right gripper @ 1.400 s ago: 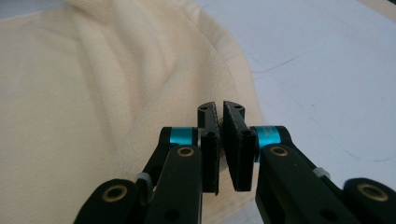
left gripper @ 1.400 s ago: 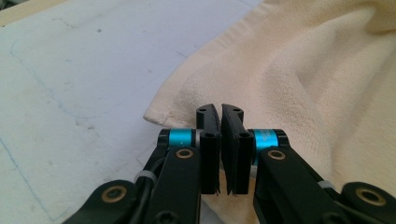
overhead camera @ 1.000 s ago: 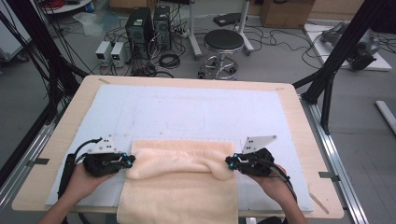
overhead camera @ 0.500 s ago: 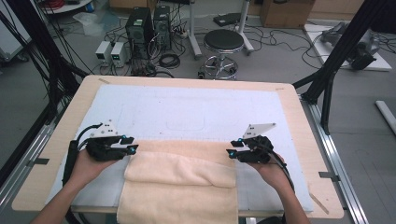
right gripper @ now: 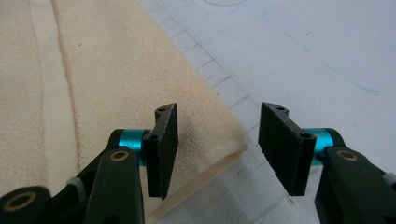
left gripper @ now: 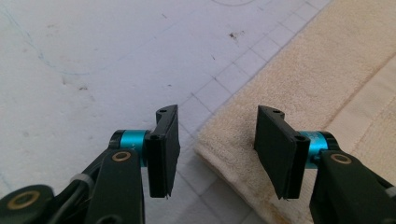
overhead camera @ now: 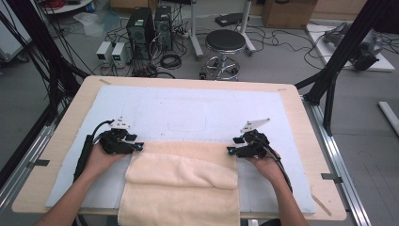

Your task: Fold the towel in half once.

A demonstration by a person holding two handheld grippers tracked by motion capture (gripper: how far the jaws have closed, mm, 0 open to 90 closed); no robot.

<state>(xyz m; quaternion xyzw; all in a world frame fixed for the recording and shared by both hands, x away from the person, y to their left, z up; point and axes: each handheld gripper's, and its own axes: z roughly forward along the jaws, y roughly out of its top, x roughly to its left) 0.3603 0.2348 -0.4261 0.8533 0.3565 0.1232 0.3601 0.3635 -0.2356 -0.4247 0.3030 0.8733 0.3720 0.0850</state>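
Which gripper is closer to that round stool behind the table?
Right. The right gripper sits at the towel's right corner, almost in line with the stool; the left gripper is farther left.

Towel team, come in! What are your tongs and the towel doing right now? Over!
Left tongs and right tongs just opened, nothing between them. Cream terry towel lies folded on the white mat, tongs at its far corners. Nothing in the way.
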